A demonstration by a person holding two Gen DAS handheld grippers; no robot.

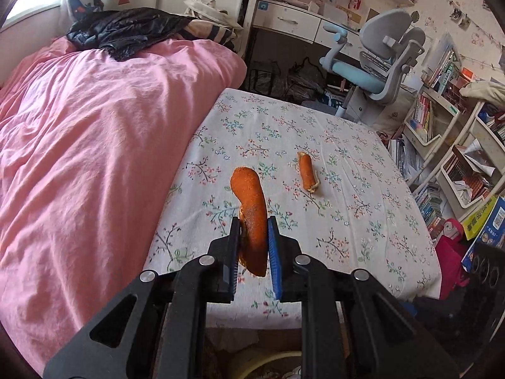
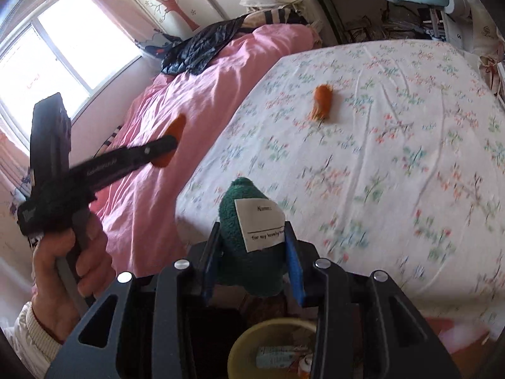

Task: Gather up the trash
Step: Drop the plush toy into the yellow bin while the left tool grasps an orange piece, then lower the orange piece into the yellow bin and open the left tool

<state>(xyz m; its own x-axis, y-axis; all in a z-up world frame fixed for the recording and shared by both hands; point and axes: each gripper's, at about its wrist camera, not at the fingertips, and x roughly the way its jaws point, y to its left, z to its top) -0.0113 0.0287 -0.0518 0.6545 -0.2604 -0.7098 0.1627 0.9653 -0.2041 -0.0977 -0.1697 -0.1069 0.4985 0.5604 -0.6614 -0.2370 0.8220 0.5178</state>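
While your left gripper [image 1: 252,230] clamps 1 orange peel [image 1: 251,208], your right gripper [image 2: 252,240] grips a green sock [image 2: 240,221]; another peel [image 1: 307,172] lies mid-bedsheet [image 1: 363,189].

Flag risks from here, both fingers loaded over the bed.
1. The left gripper pinches only the peel's lower end; the long free end could swing and slip out onto the sheet.
2. The right gripper holds a soft green plush; it may sag out before reaching the yellow bin.
3. A second peel remains on the sheet, easily missed.
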